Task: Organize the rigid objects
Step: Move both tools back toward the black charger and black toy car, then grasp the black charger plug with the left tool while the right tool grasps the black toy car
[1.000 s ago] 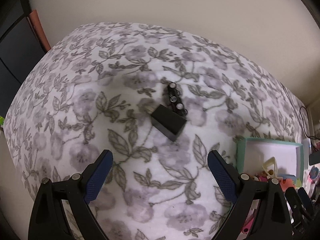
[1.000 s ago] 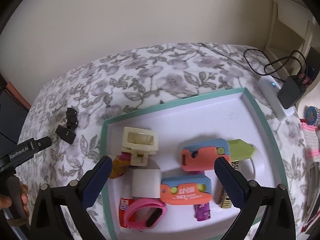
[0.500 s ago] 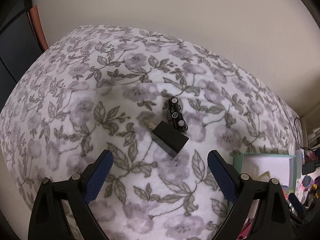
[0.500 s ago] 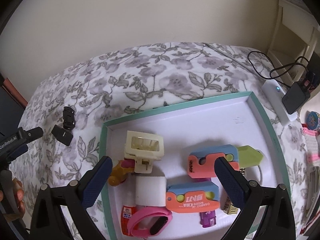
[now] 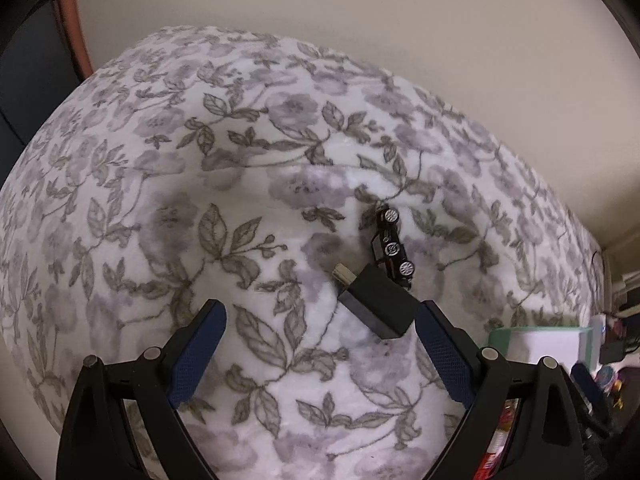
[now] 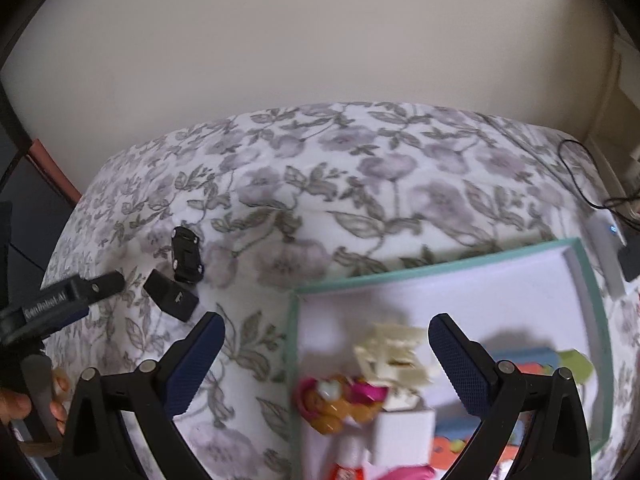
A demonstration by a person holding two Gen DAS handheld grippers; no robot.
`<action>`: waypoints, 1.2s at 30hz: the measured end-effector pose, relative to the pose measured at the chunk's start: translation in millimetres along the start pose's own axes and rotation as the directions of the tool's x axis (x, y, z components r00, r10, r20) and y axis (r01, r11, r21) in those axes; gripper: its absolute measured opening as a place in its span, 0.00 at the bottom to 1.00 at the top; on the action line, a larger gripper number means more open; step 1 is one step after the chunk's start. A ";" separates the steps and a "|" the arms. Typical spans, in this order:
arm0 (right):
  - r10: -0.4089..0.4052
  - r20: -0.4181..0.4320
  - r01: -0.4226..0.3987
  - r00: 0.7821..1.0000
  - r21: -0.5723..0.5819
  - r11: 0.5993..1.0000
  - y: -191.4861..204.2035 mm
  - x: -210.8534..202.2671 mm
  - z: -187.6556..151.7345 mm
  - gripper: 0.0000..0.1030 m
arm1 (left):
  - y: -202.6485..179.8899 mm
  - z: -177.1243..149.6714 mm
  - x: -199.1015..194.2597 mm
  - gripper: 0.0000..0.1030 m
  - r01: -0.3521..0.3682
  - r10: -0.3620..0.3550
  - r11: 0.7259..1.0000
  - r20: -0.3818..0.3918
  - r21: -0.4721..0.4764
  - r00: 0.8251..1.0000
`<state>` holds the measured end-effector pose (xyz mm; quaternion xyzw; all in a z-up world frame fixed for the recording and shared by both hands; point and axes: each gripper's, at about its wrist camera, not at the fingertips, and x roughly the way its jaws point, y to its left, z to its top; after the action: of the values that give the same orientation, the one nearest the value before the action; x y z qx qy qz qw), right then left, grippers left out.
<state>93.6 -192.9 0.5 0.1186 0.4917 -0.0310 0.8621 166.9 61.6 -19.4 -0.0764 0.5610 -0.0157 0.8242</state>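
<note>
1. Beside the tray [image 6: 582, 254], on the floral bed [image 5: 168, 184], a black charger [image 5: 378, 306] lies touching a toy car [image 5: 392, 246].
2. Left hand-held gripper [image 5: 320, 350] is wide open and empty, charger near its right finger.
3. Shift right to centre, then close across the charger's flat sides, clear of the car.
4. Right hand-held gripper [image 6: 326, 360] is open and empty too.

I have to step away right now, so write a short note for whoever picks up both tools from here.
Left tool: open, empty, close to the black charger on the flowered blanket.
Right tool: open, empty, above the near left edge of the green tray.
Black toy car lies beside the charger, apparently touching it.
Done: several toys and small items are already in the tray.
Left: move the charger and car into the tray.
</note>
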 end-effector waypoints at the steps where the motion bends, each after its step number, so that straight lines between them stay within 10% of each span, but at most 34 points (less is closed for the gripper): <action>1: -0.002 -0.002 0.002 1.000 -0.004 1.000 1.4 3.2 1.5 1.00 | 0.1 0.3 4.9 0.93 0.002 -0.002 1.000 -0.010 0.006 1.000; 13: 0.006 -0.020 -0.007 1.000 -0.036 0.999 16.4 40.0 20.8 1.00 | -17.2 6.1 35.7 0.93 0.052 -0.045 0.989 -0.051 0.141 0.998; 28: -0.004 -0.029 0.003 1.000 -0.046 0.999 11.1 53.1 42.8 1.00 | -69.5 -5.7 52.9 0.93 0.071 -0.074 0.910 -0.007 0.408 0.997; 36: 0.012 -0.029 -0.013 1.000 -0.039 0.999 13.1 52.3 44.0 1.00 | -63.2 3.4 50.2 0.74 0.049 -0.079 0.916 0.058 0.399 0.995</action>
<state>159.8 -187.2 -20.5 0.1054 0.5037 -0.0145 0.8573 192.4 -6.1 -55.4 0.0734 0.5131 -0.1532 0.8414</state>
